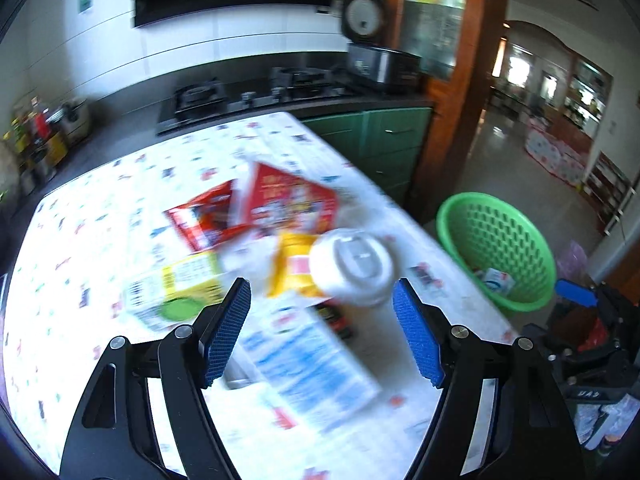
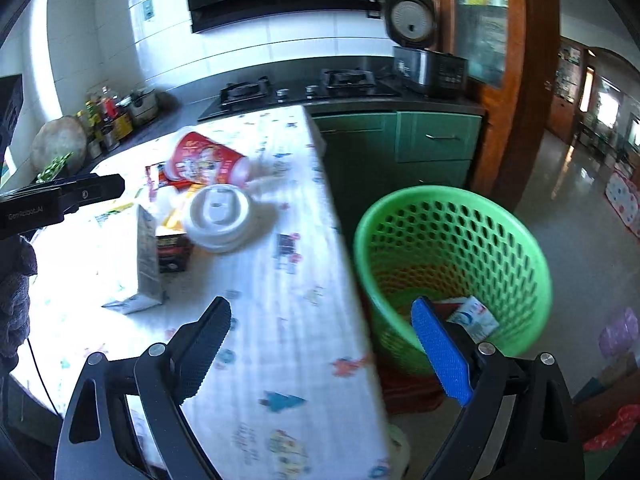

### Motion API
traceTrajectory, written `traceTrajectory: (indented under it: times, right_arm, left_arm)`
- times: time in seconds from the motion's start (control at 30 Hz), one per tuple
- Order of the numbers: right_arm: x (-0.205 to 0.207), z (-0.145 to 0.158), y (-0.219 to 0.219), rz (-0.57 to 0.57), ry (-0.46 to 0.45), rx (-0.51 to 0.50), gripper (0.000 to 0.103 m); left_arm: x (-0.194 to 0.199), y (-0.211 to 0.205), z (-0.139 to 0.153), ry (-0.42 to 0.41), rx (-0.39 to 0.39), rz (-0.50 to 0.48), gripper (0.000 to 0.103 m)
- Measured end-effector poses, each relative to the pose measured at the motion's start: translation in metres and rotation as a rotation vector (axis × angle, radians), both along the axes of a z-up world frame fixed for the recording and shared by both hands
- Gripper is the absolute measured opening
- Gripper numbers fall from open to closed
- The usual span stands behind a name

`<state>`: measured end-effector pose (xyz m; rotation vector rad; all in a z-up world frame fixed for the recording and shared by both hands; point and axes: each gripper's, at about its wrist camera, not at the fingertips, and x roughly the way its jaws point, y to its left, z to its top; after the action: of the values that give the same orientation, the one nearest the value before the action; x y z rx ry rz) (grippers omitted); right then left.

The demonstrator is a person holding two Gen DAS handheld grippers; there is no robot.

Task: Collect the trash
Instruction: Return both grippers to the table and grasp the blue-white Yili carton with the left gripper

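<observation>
The left tongs [image 1: 322, 300] hang spread over the litter with nothing between the pads; the right tongs [image 2: 322, 346] are spread too and empty, straddling the surface's edge beside the green basket [image 2: 452, 216]. The basket stands on the floor tight against that edge, likely so that a short carry off the surface ends in it; a small white-and-blue packet [image 2: 474, 316] already lies at its bottom.

The remaining trash is heaped on the surface [image 1: 80, 240] well to the basket's left: a white lidded cup [image 1: 352, 268] nearest the basket, a yellow packet [image 1: 292, 264] touching it, a red paper cup [image 2: 204, 160] on its side behind, a red wrapper [image 1: 204, 216], a yellow-and-green carton [image 1: 172, 292] farther off, and a blue-printed white carton [image 1: 316, 368] closest to the left tongs; blur hides finer detail.

The surface wears a white cloth with small coloured prints; beyond the basket run green cabinets [image 2: 436, 140], a dark hob [image 2: 296, 88], a rice cooker [image 2: 428, 60] with its lid raised, and a wooden door frame [image 2: 520, 80] opening onto another room.
</observation>
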<state>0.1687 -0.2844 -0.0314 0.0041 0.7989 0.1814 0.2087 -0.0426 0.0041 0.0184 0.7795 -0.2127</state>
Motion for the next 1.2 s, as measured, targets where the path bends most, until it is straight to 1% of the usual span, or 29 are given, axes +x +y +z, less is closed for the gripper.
traceTrajectory:
  times: [0.13, 0.3, 0.5, 0.67, 0.9, 1.07, 1.2]
  right_arm:
    - [0.004, 0.002, 0.028, 0.049, 0.0, 0.005, 0.089]
    - [0.009, 0.001, 0.065, 0.112, 0.007, 0.011, 0.089]
    - [0.019, -0.004, 0.103, 0.164, 0.012, -0.001, 0.089]
    - [0.044, -0.009, 0.109, 0.178, 0.042, 0.018, 0.089]
    - [0.093, -0.02, 0.105, 0.188, 0.078, 0.057, 0.089]
    - [0.123, -0.037, 0.104, 0.201, 0.103, 0.078, 0.089]
    - [0.137, -0.048, 0.101, 0.216, 0.132, 0.112, 0.089]
  left_arm:
    - [-0.001, 0.044, -0.002, 0.005, -0.004, 0.062, 0.073]
    - [-0.002, 0.084, -0.008, 0.018, -0.023, 0.122, 0.073]
    - [-0.006, 0.111, -0.016, 0.03, -0.04, 0.155, 0.073]
    - [-0.009, 0.122, -0.025, 0.039, -0.052, 0.165, 0.073]
    - [-0.011, 0.129, -0.036, 0.059, -0.066, 0.175, 0.073]
    - [-0.011, 0.125, -0.039, 0.064, -0.058, 0.164, 0.073]
    - [-0.011, 0.117, -0.041, 0.07, -0.062, 0.147, 0.073]
